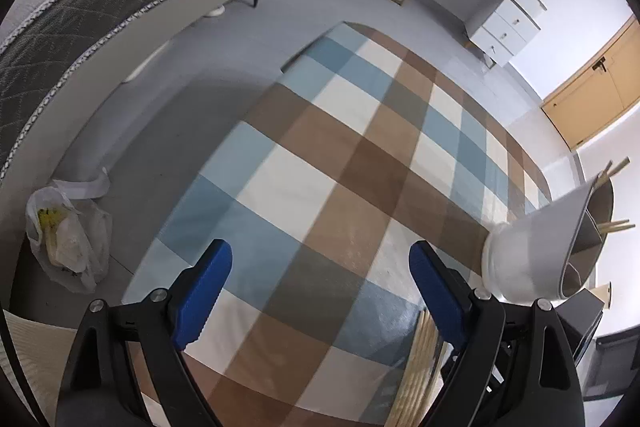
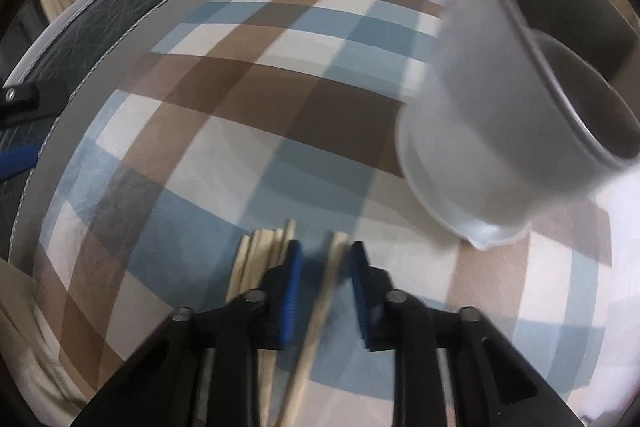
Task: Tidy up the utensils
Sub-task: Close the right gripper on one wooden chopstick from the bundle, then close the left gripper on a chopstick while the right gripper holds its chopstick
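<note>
Chopstick (image 2: 320, 311) between narrowed right tongs (image 2: 325, 259)

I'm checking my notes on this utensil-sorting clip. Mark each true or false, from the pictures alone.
1. The left hand-held gripper is open and empty. True.
2. The white holder already has chopsticks in it. True, seen in the left wrist view.
3. The tablecloth is plain red. False: blue, brown and cream checks.
4. No chopsticks lie between the right hand-held gripper's fingers. False: a chopstick lies there, more beside it.
</note>
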The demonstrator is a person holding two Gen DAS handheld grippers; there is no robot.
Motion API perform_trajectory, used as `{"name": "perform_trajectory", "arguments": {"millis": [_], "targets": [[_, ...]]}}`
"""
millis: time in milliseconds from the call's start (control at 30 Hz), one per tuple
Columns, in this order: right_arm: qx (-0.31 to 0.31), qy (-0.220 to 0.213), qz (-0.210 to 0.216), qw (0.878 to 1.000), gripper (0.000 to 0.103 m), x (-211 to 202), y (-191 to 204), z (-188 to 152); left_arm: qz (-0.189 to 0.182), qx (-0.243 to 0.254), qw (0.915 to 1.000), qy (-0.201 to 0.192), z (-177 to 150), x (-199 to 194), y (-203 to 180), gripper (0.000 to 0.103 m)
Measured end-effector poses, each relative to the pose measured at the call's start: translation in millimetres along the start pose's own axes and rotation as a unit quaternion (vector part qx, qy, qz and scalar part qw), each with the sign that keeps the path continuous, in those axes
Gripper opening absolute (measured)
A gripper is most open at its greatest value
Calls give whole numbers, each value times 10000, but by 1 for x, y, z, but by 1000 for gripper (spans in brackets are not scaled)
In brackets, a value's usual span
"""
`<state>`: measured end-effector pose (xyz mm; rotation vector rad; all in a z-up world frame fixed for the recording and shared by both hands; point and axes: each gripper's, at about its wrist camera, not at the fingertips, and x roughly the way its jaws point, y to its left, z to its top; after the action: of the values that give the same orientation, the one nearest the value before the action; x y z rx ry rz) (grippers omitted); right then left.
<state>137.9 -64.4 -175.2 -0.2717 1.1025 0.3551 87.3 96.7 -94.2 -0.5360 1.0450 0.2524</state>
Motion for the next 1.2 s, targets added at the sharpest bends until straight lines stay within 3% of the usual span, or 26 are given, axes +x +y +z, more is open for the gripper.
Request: {"name": "perform_trajectory", "arguments": {"millis": [33,200,400,567,667,800,967,1200], "targets": [[-44,-20,13,10000,6,1,2,1,52,-23,10000,-32,1,-1,1,87],[281,-267,286,9988,5,-7,-11,-2,115,-9,9999,-75,-2,-3,3,87],[843,-831,602,9911,5,-46,-41,-14,39,214,9996,181,-15,5,-4,87],[1562,-1600,1374,9649,5,-89,-68,-32,53,902,9953,347,-41,11,-26,87],[1755,-1901,1588,9528,5,-102,-76,-39,88,1362,9891,554,-60,20,-36,87],[2007,-1960,1686,9449,5,-104,-86,-46,6,1634,9821,934,-79,30,-44,87],[2421,-2097,1898,9281,5,-110,-106,-55,215,1915,9761,1003,-97,34,-55,87],[2682,-2301,1913,9157,5,-124,-124,-69,483,2272,9675,1005,-116,43,-66,87]]}}
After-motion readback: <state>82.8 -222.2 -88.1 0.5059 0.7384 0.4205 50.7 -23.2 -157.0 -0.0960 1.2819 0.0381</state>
